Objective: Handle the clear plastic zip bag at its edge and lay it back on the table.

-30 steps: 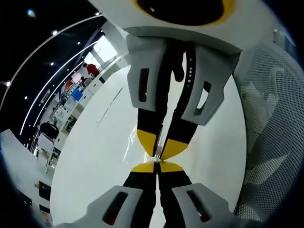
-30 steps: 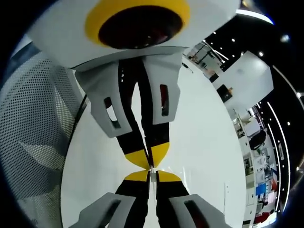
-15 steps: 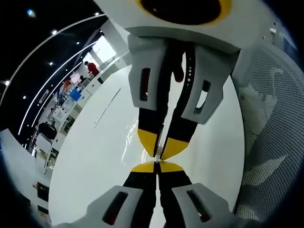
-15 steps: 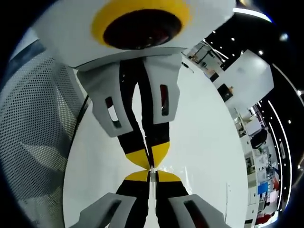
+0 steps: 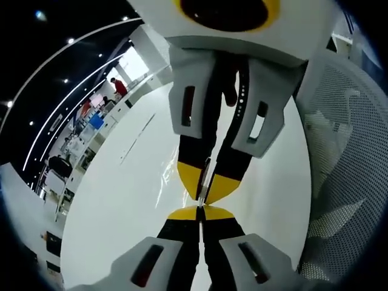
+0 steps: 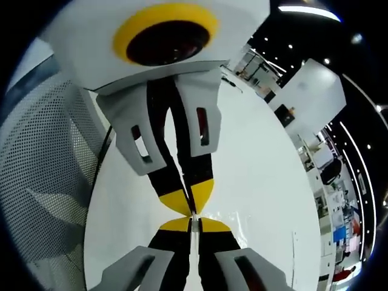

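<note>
A broad white table (image 5: pixel 121 206) lies under both cameras, and in the right gripper view the same surface (image 6: pixel 260 182) runs off toward a room of desks and ceiling lights. A grey mesh chair back (image 5: pixel 345 157) stands at the table's side, seen again in the right gripper view (image 6: pixel 42 170). The two grippers face each other tip to tip over the table. In the left gripper view the left gripper (image 5: pixel 200 209) rises from the bottom with its yellow-tipped jaws pressed together, and the right gripper (image 5: pixel 204 189) reaches in from above to meet it, also closed to a thin line. In the right gripper view the right gripper (image 6: pixel 193 223) comes up from below, clenched, and the left gripper (image 6: pixel 187 203) hangs in from above. Between the tips a thin clear film stands edge-on: this looks like the clear plastic zip bag (image 5: pixel 204 182), pinched at its edge by both grippers. Faint glints on the table just beside the tips (image 6: pixel 242 217) may be more of the bag or only a reflection; the pictures do not settle it. How much of the bag hangs free, and whether any of it touches the table, cannot be told. As a judgement, the edge handling is under way with both tongs gripping, while the laying back is not yet done: the bag has still to be lowered flat and both grips let go.
</note>
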Available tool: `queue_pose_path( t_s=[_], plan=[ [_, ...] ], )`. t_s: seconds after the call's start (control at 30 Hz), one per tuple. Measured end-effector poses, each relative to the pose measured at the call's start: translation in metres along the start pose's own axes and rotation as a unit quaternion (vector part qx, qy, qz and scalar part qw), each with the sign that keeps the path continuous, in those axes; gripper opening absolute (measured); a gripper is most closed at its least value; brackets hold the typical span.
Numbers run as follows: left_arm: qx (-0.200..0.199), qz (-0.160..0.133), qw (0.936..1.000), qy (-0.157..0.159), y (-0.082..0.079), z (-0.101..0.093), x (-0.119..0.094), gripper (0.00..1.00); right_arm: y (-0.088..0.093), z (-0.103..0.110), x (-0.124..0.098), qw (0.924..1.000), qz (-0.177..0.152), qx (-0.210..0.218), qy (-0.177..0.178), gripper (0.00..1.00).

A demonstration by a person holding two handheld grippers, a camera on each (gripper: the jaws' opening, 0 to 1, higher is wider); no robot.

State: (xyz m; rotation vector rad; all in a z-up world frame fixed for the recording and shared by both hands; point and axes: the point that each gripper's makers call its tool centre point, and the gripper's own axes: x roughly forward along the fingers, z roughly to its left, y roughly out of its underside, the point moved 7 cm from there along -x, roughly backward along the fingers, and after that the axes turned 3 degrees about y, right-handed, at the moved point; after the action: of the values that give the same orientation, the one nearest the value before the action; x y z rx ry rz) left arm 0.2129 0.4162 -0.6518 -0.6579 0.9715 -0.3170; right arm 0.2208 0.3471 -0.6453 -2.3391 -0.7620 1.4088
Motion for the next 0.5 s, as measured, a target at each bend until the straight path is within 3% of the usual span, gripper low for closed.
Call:
queue_pose_path(
  t_s=[0.5],
  plan=[
    [-0.005, 0.001, 1.0, 0.0, 0.0001, -0.0017, -0.001, 0.0, -0.0003, 0.0019, -0.0024, 1.0, 0.004, 0.006, 0.002, 0.0]
  ],
)
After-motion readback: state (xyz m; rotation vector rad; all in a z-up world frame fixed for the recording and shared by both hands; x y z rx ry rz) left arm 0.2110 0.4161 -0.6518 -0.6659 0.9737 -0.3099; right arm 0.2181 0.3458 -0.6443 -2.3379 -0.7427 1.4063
